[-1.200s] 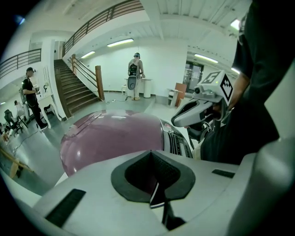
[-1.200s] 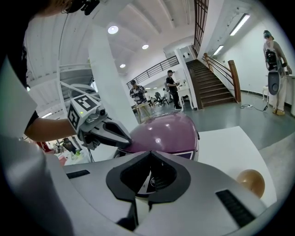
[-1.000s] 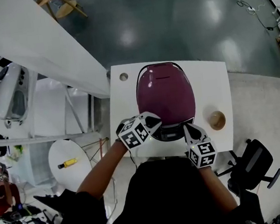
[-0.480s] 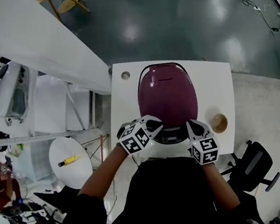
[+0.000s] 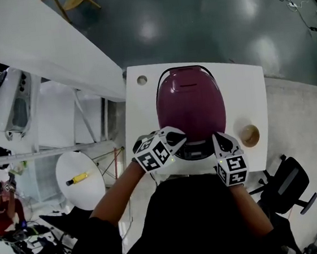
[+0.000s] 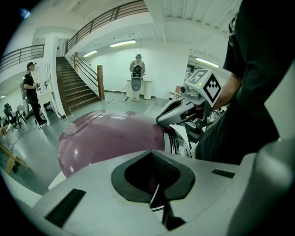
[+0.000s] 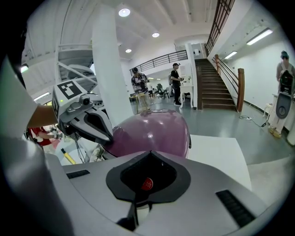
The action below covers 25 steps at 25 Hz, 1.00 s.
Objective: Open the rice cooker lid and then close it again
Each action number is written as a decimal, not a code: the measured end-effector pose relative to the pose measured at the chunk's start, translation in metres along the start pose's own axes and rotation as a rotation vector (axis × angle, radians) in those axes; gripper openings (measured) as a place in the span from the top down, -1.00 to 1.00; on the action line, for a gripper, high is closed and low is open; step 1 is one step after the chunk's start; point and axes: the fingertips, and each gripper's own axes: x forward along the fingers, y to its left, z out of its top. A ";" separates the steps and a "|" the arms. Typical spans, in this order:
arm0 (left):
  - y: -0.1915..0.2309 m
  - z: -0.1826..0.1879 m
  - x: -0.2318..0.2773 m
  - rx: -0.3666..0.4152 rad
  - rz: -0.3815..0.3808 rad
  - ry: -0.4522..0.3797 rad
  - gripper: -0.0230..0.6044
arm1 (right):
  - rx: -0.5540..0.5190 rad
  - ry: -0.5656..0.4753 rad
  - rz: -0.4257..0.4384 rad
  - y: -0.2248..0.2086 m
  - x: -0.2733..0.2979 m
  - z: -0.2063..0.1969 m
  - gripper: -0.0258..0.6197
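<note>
The rice cooker (image 5: pixel 190 104) has a glossy purple domed lid, which is down, and a pale control panel (image 5: pixel 194 149) at its near end. It stands on a white table (image 5: pixel 251 93). My left gripper (image 5: pixel 174 140) is shut with nothing held, at the panel's left corner. My right gripper (image 5: pixel 219 142) is also shut and empty, at the panel's right corner. In the left gripper view the purple lid (image 6: pixel 108 138) fills the middle behind my shut left gripper (image 6: pixel 154 186), and the right gripper (image 6: pixel 177 110) shows beyond. In the right gripper view a red button (image 7: pixel 146 184) shows through the gap of my shut right gripper (image 7: pixel 147 191).
A round tan cup (image 5: pixel 249 135) stands on the table to the right of the cooker. A small round hole (image 5: pixel 142 80) is at the table's far left corner. A white round stool (image 5: pixel 79 181) with a yellow tool lies left, and an office chair (image 5: pixel 284 183) right.
Both grippers stay at the cooker's near end and stay shut; the right one has rolled slightly. The lid remains down. The head camera has shifted a little.
</note>
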 end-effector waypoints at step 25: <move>-0.093 0.007 -0.104 -0.190 0.282 -0.491 0.91 | -0.037 -0.227 -0.004 0.102 -0.125 -0.003 0.92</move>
